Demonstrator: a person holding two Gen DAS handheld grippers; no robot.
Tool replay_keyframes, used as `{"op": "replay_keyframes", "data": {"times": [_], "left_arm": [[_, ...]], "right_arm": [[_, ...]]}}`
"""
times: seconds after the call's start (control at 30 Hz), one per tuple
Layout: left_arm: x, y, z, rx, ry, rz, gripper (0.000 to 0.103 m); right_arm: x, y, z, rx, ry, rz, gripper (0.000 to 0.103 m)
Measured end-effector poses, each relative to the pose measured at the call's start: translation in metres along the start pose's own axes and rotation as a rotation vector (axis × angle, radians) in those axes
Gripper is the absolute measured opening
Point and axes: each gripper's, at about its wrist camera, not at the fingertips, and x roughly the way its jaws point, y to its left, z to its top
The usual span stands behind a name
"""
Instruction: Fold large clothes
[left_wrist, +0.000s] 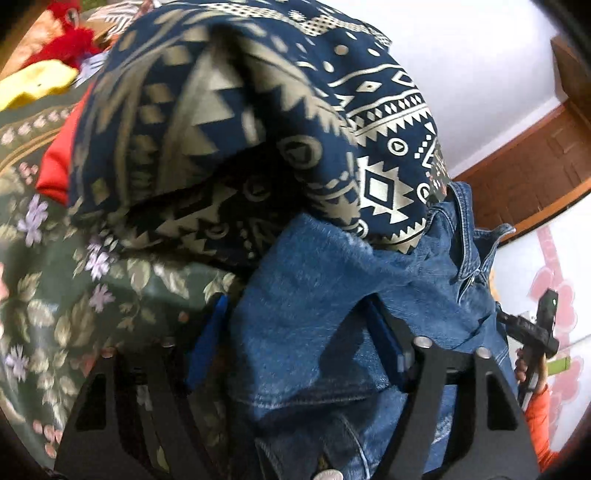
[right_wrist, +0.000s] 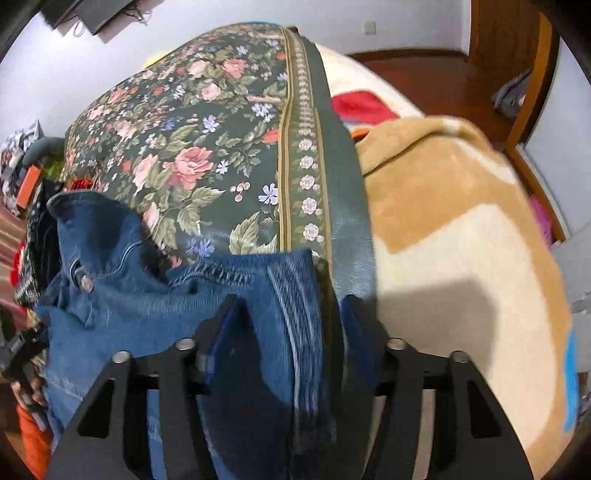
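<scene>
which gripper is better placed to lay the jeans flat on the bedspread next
Right, probably. The right gripper has the jeans between its fingers over bare bedspread. The left gripper also straddles denim, but the patterned garment is piled directly ahead.

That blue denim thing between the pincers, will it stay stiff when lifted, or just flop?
The denim garment will probably flop: it already drapes and bunches between the right gripper fingers. It looks thick, with stitched seams and a metal button, so likely fairly heavy. Its coarse weave should resist slipping.
</scene>
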Motion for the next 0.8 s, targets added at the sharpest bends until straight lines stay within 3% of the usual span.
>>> {"op": "replay_keyframes", "data": {"times": [0.03, 0.17, 0.23, 0.33, 0.6, 0.8], "left_arm": [[0.002, -0.003, 0.000, 0.012, 0.003, 0.002, 0.053], [0.002, -0.014, -0.003, 0.022, -0.005, 0.070, 0.016], [-0.005, -0.025, -0.007, 0.045, -0.019, 0.120, 0.007], [-0.025, -0.042, -0.013, 0.075, -0.055, 0.142, 0.005], [-0.104, -0.128, -0.033, 0.308, -0.232, 0.237, 0.005], [-0.137, -0.170, -0.014, 0.396, -0.324, 0.268, 0.003]], "right_arm": [[0.003, 0.002, 0.000, 0.001, 0.010, 0.000, 0.028], [-0.005, 0.018, -0.007, -0.055, -0.030, -0.069, 0.019], [-0.016, 0.025, -0.010, -0.083, -0.072, -0.089, 0.018], [-0.041, 0.032, -0.012, -0.095, -0.139, -0.086, 0.017], [-0.111, 0.061, -0.013, -0.155, -0.303, -0.035, 0.017], [-0.130, 0.087, 0.018, -0.179, -0.364, -0.005, 0.016]]}}
